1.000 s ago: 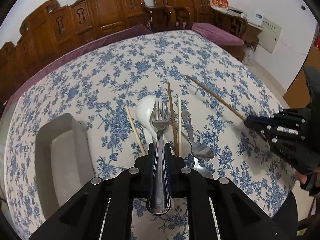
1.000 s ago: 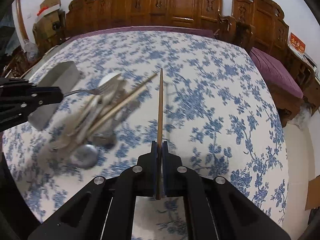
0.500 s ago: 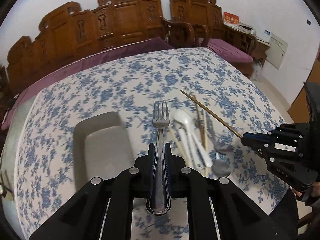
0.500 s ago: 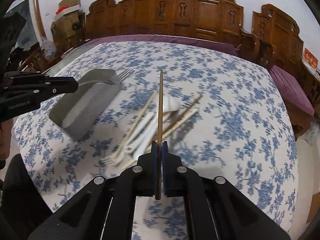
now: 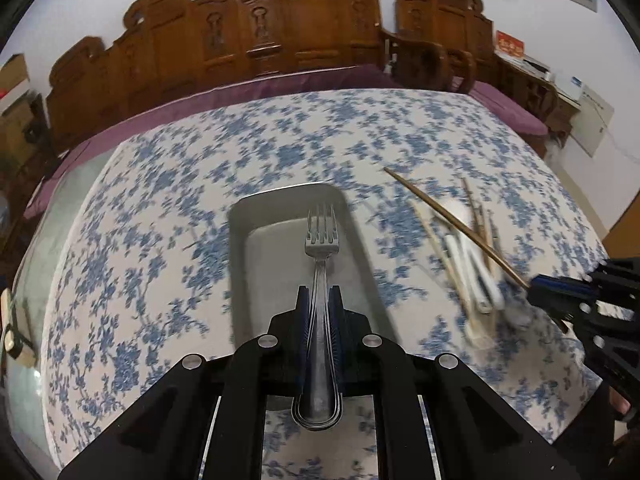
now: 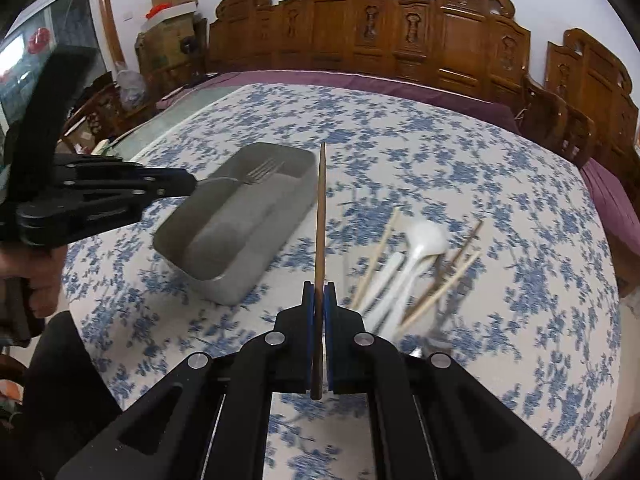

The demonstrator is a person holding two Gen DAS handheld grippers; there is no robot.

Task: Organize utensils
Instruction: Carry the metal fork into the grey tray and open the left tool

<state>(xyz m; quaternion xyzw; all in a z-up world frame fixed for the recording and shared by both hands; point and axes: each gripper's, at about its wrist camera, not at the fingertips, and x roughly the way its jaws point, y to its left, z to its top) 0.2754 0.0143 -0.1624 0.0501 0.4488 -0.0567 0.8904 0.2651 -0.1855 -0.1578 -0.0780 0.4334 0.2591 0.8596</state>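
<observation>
Hovering over the grey rectangular metal tray [image 5: 240, 248], the left gripper [image 5: 319, 300] has its jaws pinched tight on the handle of a silver steel fork [image 5: 321, 240], tines out above the tray floor. The right gripper [image 6: 319, 296] clamps a single brown wooden chopstick [image 6: 320, 208], nearer the loose pile of pale chopsticks and white plastic spoons [image 6: 408, 264]. Released from height, the fork could bounce out (or clip the rim), and the chopstick might collide with it

Tablecloth [image 5: 160, 240] white, blue floral print; tray [image 5: 240, 216] grey; fork [image 5: 322, 240] silver; spoon [image 6: 424, 240] white; chopstick [image 6: 320, 220] brown.
</observation>
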